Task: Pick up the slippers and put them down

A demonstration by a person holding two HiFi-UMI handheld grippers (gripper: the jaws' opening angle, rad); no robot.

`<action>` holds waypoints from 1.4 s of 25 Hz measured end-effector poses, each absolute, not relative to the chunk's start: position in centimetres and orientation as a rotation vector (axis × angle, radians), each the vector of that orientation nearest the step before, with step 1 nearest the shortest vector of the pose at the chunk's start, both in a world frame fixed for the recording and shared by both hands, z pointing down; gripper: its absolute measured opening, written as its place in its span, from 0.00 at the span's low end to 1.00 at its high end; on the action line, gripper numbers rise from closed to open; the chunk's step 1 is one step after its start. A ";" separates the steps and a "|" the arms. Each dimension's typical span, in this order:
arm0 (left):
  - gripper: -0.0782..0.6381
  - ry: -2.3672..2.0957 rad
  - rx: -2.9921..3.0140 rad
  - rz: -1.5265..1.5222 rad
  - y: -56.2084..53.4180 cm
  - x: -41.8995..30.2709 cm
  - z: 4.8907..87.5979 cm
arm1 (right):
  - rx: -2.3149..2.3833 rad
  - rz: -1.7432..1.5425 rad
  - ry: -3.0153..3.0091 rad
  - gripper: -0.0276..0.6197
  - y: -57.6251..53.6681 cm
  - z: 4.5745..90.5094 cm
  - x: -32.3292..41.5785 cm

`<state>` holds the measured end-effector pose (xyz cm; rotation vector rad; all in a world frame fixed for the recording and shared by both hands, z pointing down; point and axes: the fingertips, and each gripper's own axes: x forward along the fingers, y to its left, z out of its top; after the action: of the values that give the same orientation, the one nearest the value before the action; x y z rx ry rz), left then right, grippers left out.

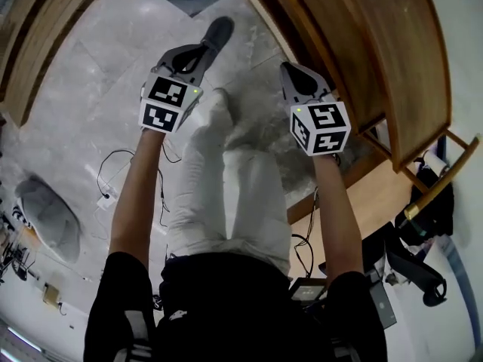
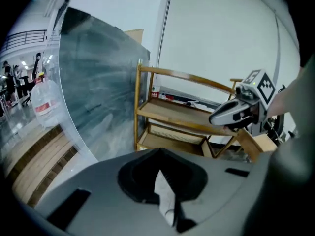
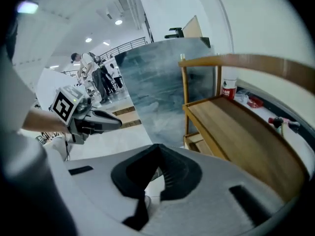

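Grippers side by side across the middle of the head view, both pointing toward top of frame, each on a bare forearm. L gripper (image 1: 195, 51): jaws pressed together, nothing btwn them. Its own view shows only the closed grey tip, w/ rack and panel beyond. R gripper (image 1: 291, 71): jaws also meet at the tip, clenched on nothing. Marker cubes (image 1: 166, 102) sit at the rear of each.

One dark slipper (image 1: 219, 30) at top centre of head view, on grey stone floor (image 1: 106, 74), just past L gripper's tip in the frame. Can't tell if the two touch.

Wooden rack (image 1: 385, 51) fills upper right of head view, close beside R gripper. Grey-blue panel (image 2: 98, 82) stands left of the rack in L gripper view. Person's white trousers (image 1: 226, 179) run down frame centre btwn the arms. Cables (image 1: 113, 173) on floor at mid-left. People (image 3: 93, 73) stand far back, upper left of R gripper view.
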<state>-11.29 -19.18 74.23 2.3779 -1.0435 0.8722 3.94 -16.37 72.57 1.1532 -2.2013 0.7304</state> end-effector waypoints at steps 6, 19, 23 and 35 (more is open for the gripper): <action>0.12 -1.057 2.416 0.824 -18.3 -10.0 64.2 | 1.175 0.695 -2.225 0.02 -15.1 63.1 4.6; 0.12 -1.039 2.449 0.751 -14.0 -7.6 51.4 | 1.214 0.638 -2.244 0.02 -10.7 51.0 5.9; 0.12 -1.021 2.460 0.734 -12.3 -6.5 48.1 | 1.231 0.611 -2.256 0.02 -8.9 48.1 5.9; 0.12 -1.053 2.581 0.622 -7.5 -5.2 39.5 | 1.315 0.505 -2.293 0.02 -3.3 40.2 6.8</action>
<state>-5.18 -7.51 39.47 2.5808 -1.0527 0.6217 6.82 -3.26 40.23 1.3149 -2.2925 0.5047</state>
